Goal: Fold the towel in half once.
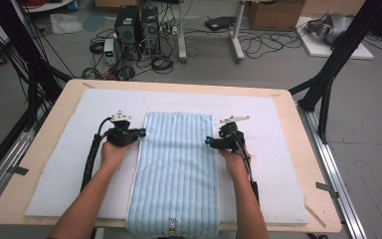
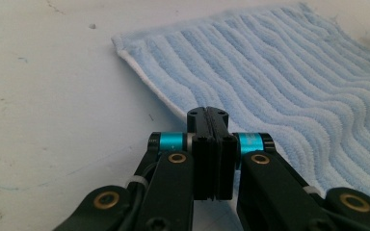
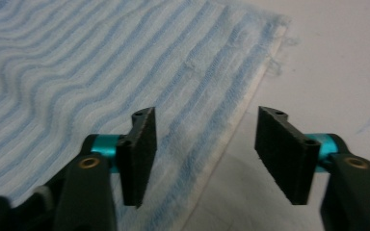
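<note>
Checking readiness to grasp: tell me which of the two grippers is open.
The right gripper: its black jaws stand wide apart, straddling the edge of the light-blue striped terry towel. The left gripper has its jaws pressed together.

- A pale wooden table (image 1: pixel 298 164) stands on a grey floor (image 1: pixel 368 99).
- At 12 o'clock beyond the table, two dark computer towers (image 1: pixel 137 27) sit among tangled black cables (image 1: pixel 258 45).
- White desk legs (image 1: pixel 236 35) stand just right of them.
- Cardboard boxes (image 1: pixel 273 14) lie at 1 o'clock.
- Black frame struts (image 1: pixel 335 64) rise at 2 o'clock and at 10 o'clock.
</note>
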Demonstrator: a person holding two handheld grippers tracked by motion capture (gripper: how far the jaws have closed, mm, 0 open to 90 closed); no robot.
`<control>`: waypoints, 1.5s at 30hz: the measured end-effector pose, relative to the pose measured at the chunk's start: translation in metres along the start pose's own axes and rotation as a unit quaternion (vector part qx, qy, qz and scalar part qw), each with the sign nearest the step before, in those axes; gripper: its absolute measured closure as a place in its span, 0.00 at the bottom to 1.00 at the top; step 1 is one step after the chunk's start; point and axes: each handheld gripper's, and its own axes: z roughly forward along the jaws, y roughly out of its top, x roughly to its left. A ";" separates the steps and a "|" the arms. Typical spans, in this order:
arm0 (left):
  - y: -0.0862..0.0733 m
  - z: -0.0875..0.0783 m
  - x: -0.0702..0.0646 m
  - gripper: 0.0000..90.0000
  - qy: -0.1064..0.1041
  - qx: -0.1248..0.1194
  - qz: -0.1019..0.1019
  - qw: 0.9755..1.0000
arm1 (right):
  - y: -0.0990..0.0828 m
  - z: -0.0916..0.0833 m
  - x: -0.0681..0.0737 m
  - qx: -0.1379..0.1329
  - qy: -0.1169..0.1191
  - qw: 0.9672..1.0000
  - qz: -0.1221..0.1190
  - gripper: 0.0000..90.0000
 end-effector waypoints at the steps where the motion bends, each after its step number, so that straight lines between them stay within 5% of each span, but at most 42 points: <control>1: 0.000 0.000 0.000 0.99 0.000 0.000 -0.002 1.000 | 0.001 0.004 0.001 0.004 -0.003 1.000 0.002 0.46; 9: -0.001 0.001 0.001 0.99 -0.002 0.003 -0.007 1.000 | 0.005 0.015 0.007 0.014 -0.023 1.000 -0.006 0.62; 17: -0.003 0.004 0.002 0.99 -0.001 0.005 -0.011 1.000 | 0.006 0.016 0.010 0.019 -0.014 0.999 -0.026 0.95; 20: 0.000 0.004 0.006 0.99 -0.003 -0.005 -0.025 1.000 | 0.008 0.016 0.011 0.016 -0.028 0.999 -0.039 0.96; 27: 0.021 0.005 0.015 0.99 -0.011 -0.044 -0.071 0.996 | 0.023 0.010 0.000 -0.039 -0.042 0.998 -0.016 0.96; 30: 0.025 0.002 0.016 0.99 -0.016 -0.056 -0.069 0.996 | 0.030 0.005 -0.002 -0.061 -0.036 0.997 -0.008 0.96; 45: 0.014 -0.031 0.001 0.99 -0.060 -0.071 -0.038 0.995 | 0.012 -0.022 0.007 -0.079 0.023 0.996 -0.012 0.96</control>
